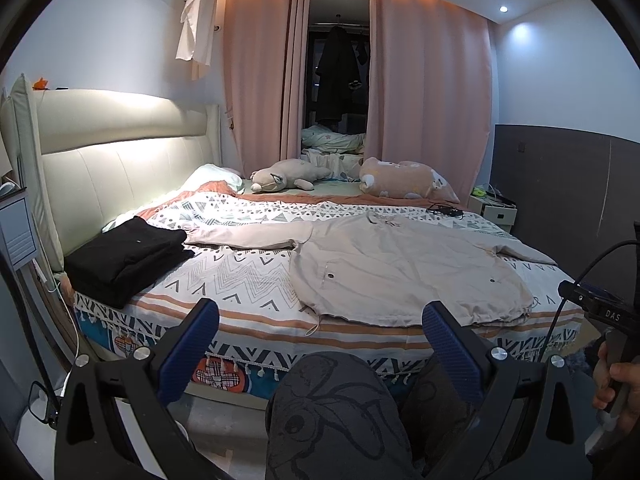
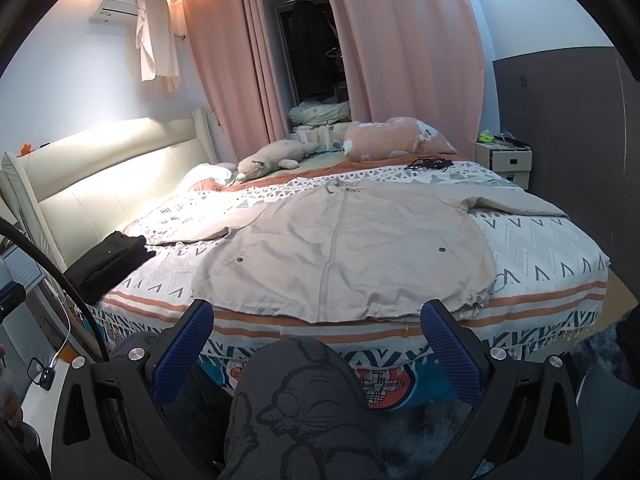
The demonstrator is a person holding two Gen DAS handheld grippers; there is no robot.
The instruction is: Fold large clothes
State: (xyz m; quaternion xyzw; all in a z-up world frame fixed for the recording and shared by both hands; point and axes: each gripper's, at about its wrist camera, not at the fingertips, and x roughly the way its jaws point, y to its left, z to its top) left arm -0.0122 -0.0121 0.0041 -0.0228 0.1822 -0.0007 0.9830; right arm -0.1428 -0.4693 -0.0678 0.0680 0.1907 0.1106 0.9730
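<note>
A large beige zip jacket point(image 1: 400, 264) point(image 2: 340, 248) lies flat and face up on the patterned bedspread, both sleeves spread sideways, hem toward the near bed edge. My left gripper point(image 1: 320, 320) is open, held in front of the bed below the hem, nothing between its blue pads point(image 1: 192, 344). My right gripper point(image 2: 318, 320) is also open and empty, hovering just short of the hem near the zip. Neither touches the jacket.
Folded black clothes point(image 1: 128, 258) point(image 2: 110, 262) sit at the bed's left. Plush toys point(image 1: 286, 176) point(image 2: 396, 138) and a black cable point(image 2: 428, 164) lie at the far side. A person's patterned grey knees point(image 1: 336, 412) are below the grippers. A bedside cabinet point(image 2: 506, 158) stands far right.
</note>
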